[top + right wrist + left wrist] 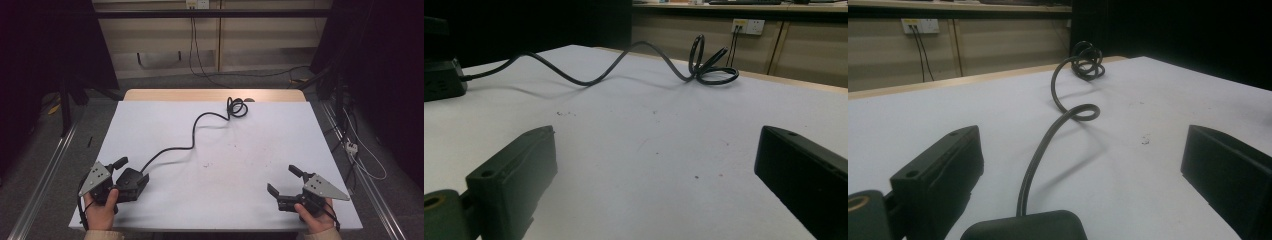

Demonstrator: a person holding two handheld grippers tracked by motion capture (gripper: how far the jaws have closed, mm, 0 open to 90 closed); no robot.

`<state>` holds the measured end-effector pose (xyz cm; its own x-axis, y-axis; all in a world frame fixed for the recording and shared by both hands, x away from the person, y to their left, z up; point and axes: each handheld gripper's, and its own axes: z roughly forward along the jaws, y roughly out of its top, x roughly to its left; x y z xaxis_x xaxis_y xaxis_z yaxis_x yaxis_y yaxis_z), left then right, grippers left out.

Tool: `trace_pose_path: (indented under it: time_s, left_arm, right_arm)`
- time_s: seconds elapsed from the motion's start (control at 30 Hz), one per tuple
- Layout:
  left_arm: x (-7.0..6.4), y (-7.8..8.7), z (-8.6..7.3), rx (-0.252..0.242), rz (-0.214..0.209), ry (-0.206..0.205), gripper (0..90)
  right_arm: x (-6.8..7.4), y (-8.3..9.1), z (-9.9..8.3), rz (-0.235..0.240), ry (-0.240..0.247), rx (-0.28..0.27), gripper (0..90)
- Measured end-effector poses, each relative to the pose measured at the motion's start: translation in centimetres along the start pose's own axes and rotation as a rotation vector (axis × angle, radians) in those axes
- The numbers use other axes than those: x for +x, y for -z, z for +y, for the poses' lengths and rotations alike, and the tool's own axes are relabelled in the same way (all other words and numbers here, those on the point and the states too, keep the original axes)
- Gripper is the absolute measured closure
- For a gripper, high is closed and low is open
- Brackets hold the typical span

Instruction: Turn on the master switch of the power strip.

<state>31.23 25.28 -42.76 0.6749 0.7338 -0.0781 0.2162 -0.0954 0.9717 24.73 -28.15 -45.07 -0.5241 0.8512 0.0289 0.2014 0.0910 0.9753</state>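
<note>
Black plastic power brick (131, 184) with its one long black cable (192, 134) sits between the spread jaws of the left claw (131, 175), unclamped, at the near left of the white counter (260, 140). Right claw (282, 182) hangs apart and empty, well off. Likely the pick-up step: next, close squarely on the brick. One brick, one cable, two claws.

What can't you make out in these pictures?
- Black box: cut off by the bottom edge in the left gripper view; partly behind the left gripper in the high view.
- Cable far end: lost in its own coil.
- Table specks: too small to identify.
</note>
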Motion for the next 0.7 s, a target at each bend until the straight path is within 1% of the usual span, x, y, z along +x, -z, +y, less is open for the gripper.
trace_pose_path:
  time_s: [0.07,0.13,0.3,0.37,0.5,0.6,0.7]
  left_arm:
    - [0.0,0.2,0.0,0.003,0.005,0.0,3.5]
    - [0.0,0.3,0.0,-0.001,0.008,0.014,3.5]
    - [0.0,0.7,0.1,0.002,0.0,0.007,3.6]
    - [0.0,0.8,0.2,-0.001,-0.008,0.013,3.6]
    - [0.0,1.0,0.3,0.0,-0.005,0.019,3.9]
    - [-0.1,1.2,0.3,0.011,-0.01,0.007,6.4]
    - [-0.2,1.3,0.3,0.016,-0.014,0.009,10.1]
  right_arm:
    - [0.0,-0.1,0.0,0.0,-0.001,-0.001,2.7]
    - [0.0,-0.2,0.1,0.003,-0.001,-0.002,2.7]
    - [-0.1,-0.3,0.2,0.002,-0.005,-0.009,2.7]
    - [-0.1,-0.4,0.2,-0.002,-0.011,-0.013,2.7]
    - [-0.2,-0.4,0.3,-0.006,-0.009,-0.015,2.7]
    - [-0.3,-0.4,0.3,-0.006,-0.008,-0.015,2.8]
    - [-0.3,-0.5,0.3,-0.007,-0.012,-0.016,2.8]
